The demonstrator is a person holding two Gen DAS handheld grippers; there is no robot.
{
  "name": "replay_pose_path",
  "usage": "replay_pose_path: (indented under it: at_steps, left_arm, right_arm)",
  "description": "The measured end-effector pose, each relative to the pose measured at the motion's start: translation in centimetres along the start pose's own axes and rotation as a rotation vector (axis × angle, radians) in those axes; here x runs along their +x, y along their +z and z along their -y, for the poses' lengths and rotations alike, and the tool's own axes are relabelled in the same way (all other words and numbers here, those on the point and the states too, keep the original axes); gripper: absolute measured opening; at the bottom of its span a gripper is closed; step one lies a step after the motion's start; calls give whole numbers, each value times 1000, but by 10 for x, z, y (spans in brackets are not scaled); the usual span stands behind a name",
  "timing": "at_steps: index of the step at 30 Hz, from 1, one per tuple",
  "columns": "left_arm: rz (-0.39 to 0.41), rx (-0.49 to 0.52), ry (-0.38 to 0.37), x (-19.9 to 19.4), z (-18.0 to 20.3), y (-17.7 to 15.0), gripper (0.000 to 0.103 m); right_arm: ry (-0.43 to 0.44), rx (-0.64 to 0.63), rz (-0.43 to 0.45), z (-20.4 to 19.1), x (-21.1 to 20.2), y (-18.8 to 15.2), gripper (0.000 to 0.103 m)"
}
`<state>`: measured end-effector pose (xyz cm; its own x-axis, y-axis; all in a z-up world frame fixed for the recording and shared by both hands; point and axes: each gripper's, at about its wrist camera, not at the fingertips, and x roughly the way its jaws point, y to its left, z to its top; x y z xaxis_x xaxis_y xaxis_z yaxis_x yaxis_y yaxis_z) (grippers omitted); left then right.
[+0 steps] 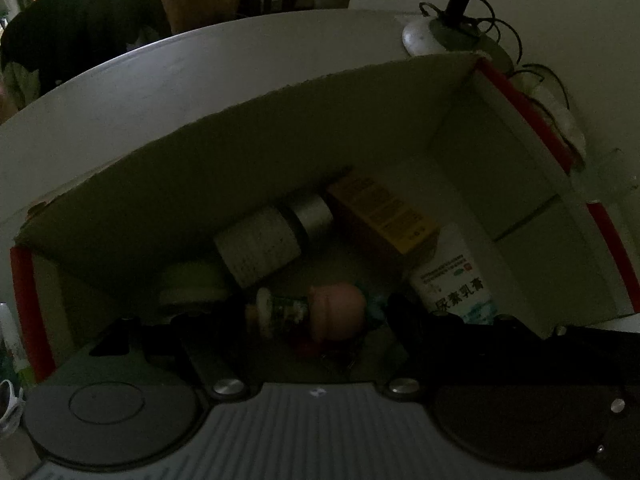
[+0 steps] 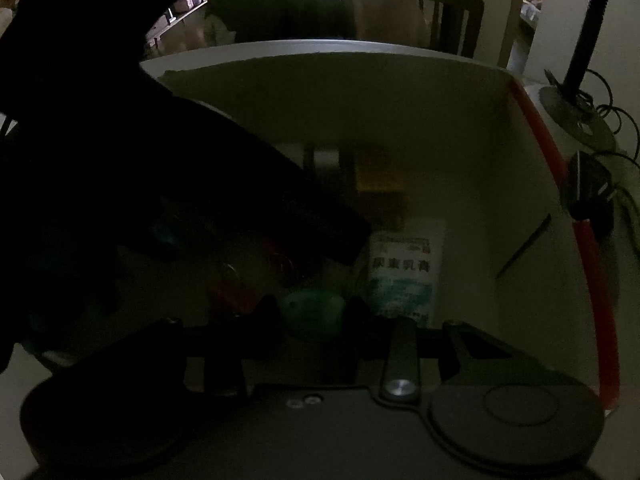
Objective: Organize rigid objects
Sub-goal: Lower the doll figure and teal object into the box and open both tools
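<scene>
Both grippers reach down into a cardboard box (image 1: 280,128) with red-taped edges. My left gripper (image 1: 312,316) is shut lengthwise on a small green-labelled bottle with a round pink cap (image 1: 320,312), low over the box floor. My right gripper (image 2: 314,314) is shut on a small teal object (image 2: 312,316), next to a white carton with blue print (image 2: 404,268). On the floor lie a white-labelled bottle with a silver cap (image 1: 260,248), a yellow carton (image 1: 384,216), the white carton (image 1: 456,280) and a pale round jar (image 1: 192,284). Something red (image 1: 304,348) lies dimly under the bottle.
The box stands on a white table (image 1: 120,92). A lamp base with a black pole and cables (image 1: 424,36) sits just beyond the box's far right corner. Dark chairs (image 2: 280,8) stand behind the table. The left gripper's dark body (image 2: 200,184) fills the box's left half.
</scene>
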<state>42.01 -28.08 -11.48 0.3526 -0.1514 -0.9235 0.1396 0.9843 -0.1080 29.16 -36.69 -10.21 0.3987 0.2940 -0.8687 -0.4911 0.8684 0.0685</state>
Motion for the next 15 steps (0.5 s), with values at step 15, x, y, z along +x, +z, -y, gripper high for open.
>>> replay_pose_path:
  at_steps: [15]
  left_arm:
    - [44,11,-4,-11,4,-8,76]
  right_arm:
    - [5,17,31,2,-6,-1,58]
